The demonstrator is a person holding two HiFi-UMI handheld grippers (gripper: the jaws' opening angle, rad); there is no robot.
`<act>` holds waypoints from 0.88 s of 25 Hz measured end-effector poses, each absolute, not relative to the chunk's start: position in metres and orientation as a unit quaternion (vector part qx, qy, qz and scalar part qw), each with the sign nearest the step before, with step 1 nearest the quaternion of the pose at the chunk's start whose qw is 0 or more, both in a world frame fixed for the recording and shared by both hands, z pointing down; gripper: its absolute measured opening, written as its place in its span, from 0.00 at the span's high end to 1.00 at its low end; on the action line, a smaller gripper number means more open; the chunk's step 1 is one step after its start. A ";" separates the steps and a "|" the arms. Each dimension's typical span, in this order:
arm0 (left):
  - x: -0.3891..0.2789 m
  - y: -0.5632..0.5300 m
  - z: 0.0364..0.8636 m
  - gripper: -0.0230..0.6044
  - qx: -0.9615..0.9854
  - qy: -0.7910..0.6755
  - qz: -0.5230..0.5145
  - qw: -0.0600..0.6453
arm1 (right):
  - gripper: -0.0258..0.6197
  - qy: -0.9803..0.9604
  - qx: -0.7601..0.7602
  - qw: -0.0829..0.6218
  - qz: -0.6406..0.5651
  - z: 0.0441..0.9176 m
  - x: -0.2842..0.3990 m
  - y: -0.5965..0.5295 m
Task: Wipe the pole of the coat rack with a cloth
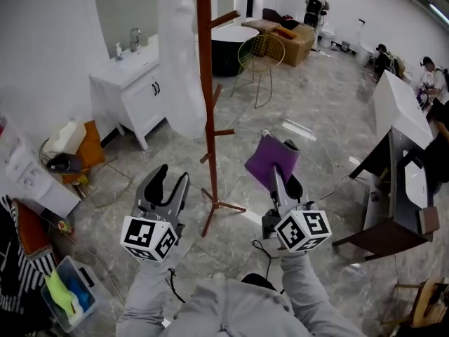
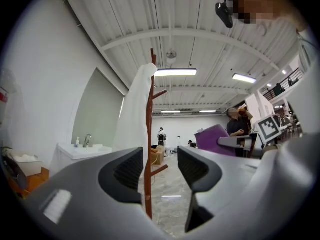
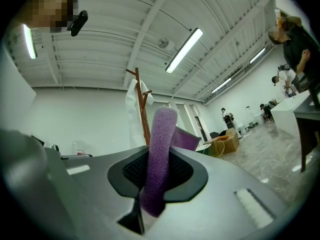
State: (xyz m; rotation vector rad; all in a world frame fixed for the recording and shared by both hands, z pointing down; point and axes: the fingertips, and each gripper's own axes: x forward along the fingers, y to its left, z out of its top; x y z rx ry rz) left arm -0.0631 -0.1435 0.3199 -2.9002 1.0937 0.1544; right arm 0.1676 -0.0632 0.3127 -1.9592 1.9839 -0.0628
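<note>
Grey marbled floor [image 1: 323, 153] carried the coat rack, its pole [image 1: 205, 97] rising just ahead, between both grippers. The right gripper [image 1: 276, 159] pinched the purple cloth [image 1: 266, 163]; the left gripper [image 1: 172, 178] gaped wide, empty. Pressing the cloth's loose flap against the pole, clear of the white garment [image 1: 179, 62], then stroking lengthwise, would probably serve best.

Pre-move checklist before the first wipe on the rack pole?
1. Cloth gripped: the purple cloth is clamped in the right gripper. ok.
2. Left gripper free: jaws apart, nothing between them. ok.
3. Cloth on the pole: it is apart from the pole, to its right in the head view. not ok.
4. Pole bare: a white garment hangs against its upper part; the lower part is bare. not ok up high.
5. Rack base steady on the floor: cannot tell.
</note>
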 end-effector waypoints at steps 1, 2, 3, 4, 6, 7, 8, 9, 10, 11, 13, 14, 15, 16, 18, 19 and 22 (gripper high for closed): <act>-0.065 -0.150 0.320 0.59 -0.934 0.353 0.050 0.018 | 0.88 0.700 -0.692 0.174 -0.019 0.311 0.167 -0.071; -0.068 -0.156 0.321 0.60 -0.934 0.355 0.050 0.015 | 0.88 0.700 -0.693 0.171 -0.017 0.309 0.166 -0.079; -0.070 -0.160 0.323 0.60 -0.933 0.356 0.049 0.013 | 0.88 0.700 -0.694 0.169 -0.013 0.306 0.166 -0.085; -0.073 -0.163 0.324 0.60 -0.932 0.358 0.048 0.010 | 0.88 0.699 -0.695 0.166 -0.008 0.303 0.166 -0.091; -0.077 -0.169 0.324 0.60 -0.931 0.362 0.048 0.009 | 0.88 0.700 -0.696 0.160 0.011 0.291 0.167 -0.105; -0.079 -0.173 0.323 0.60 -0.929 0.366 0.050 0.010 | 0.88 0.701 -0.695 0.157 0.024 0.282 0.167 -0.113; -0.081 -0.176 0.322 0.60 -0.928 0.370 0.051 0.011 | 0.88 0.702 -0.694 0.155 0.037 0.273 0.167 -0.123; -0.084 -0.180 0.322 0.60 -0.926 0.375 0.051 0.011 | 0.88 0.703 -0.693 0.153 0.049 0.264 0.168 -0.133; -0.086 -0.182 0.322 0.60 -0.923 0.381 0.050 0.011 | 0.88 0.704 -0.691 0.153 0.059 0.256 0.169 -0.144; -0.089 -0.185 0.322 0.60 -0.921 0.387 0.048 0.010 | 0.88 0.704 -0.690 0.155 0.067 0.247 0.171 -0.154; -0.094 -0.190 0.325 0.60 -0.915 0.401 0.046 0.009 | 0.88 0.704 -0.688 0.158 0.081 0.231 0.175 -0.176; -0.096 -0.192 0.327 0.60 -0.911 0.409 0.045 0.008 | 0.88 0.705 -0.686 0.156 0.088 0.225 0.176 -0.186; -0.098 -0.194 0.328 0.60 -0.908 0.417 0.044 0.008 | 0.88 0.707 -0.684 0.149 0.097 0.219 0.176 -0.197; -0.100 -0.196 0.328 0.60 -0.904 0.425 0.043 0.007 | 0.88 0.709 -0.682 0.140 0.109 0.212 0.174 -0.207; -0.103 -0.202 0.328 0.60 -0.898 0.438 0.043 0.007 | 0.88 0.712 -0.677 0.121 0.138 0.198 0.171 -0.226; -0.104 -0.205 0.327 0.59 -0.895 0.444 0.044 0.007 | 0.88 0.712 -0.675 0.113 0.154 0.191 0.168 -0.235; -0.105 -0.212 0.329 0.60 -0.886 0.461 0.045 0.007 | 0.88 0.710 -0.668 0.087 0.205 0.172 0.157 -0.258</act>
